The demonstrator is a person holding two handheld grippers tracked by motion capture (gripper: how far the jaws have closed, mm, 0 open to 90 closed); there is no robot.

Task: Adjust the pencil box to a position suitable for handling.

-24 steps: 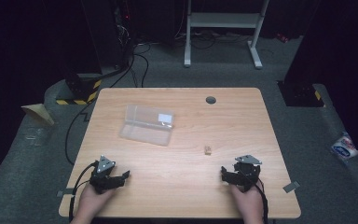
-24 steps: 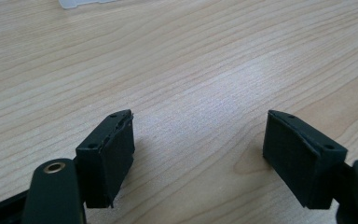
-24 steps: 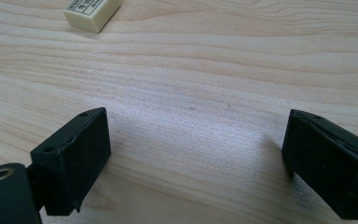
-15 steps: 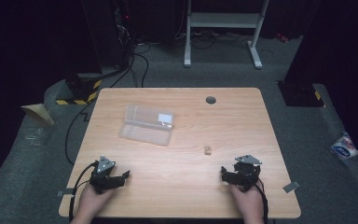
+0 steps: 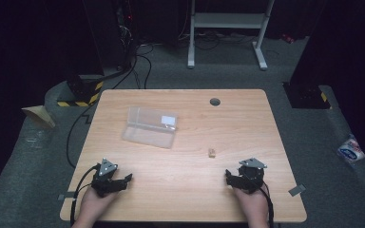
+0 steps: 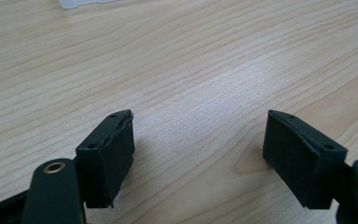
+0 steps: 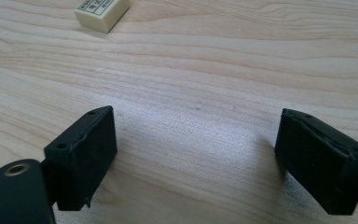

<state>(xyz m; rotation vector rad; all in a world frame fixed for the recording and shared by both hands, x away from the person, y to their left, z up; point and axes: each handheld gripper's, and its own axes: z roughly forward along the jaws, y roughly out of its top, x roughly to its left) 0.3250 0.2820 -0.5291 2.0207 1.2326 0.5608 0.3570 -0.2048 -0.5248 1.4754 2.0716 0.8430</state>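
Counter (image 5: 185, 190): wooden, sitting in dark room
Left tongs (image 5: 123, 181): resting at 7 o'clock, gaping, nothing between
Right tongs (image 5: 228, 176): resting at 5 o'clock, gaping, eraser (image 5: 212, 152) lying near, toward 11 o'clock
Clear box (image 5: 150, 126): lying at 10 o'clock

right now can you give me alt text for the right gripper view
Two black fingers of the right gripper stand wide apart with nothing between them, low over a light wooden table. A small cream eraser with printed text lies on the table ahead, at the upper left.

Near edge to mid-table: bare wood, passable.
Far left: clear box (image 5: 151, 127) obstructed.
Right of centre: small eraser (image 5: 212, 152) obstructed.
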